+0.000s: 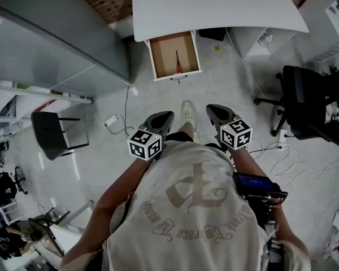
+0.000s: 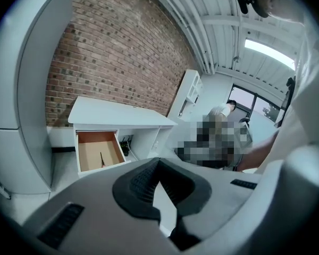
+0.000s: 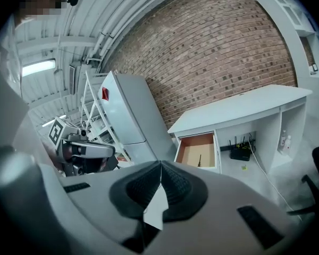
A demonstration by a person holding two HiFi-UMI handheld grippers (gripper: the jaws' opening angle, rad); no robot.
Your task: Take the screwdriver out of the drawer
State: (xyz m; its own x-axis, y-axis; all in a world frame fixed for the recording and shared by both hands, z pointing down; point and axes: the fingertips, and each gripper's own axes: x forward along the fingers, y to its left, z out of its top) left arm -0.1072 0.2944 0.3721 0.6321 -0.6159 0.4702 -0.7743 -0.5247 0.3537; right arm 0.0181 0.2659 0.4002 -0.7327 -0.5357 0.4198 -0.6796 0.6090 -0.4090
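The drawer (image 1: 173, 54) stands pulled out from under the desk (image 1: 226, 7) at upper centre of the head view. That leaves the screwdriver (image 1: 178, 62) bare on its floor, red handle toward the front. The left gripper (image 1: 168, 115) and right gripper (image 1: 211, 108) hang mid-frame before the person's body, well short of the drawer. Their jaws are pressed together on nothing, probably because the reach has not begun.

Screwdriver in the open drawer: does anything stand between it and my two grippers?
Nothing visible does. The screwdriver lies alone in the open drawer, and only floor lies between it and the shut left gripper and right gripper.
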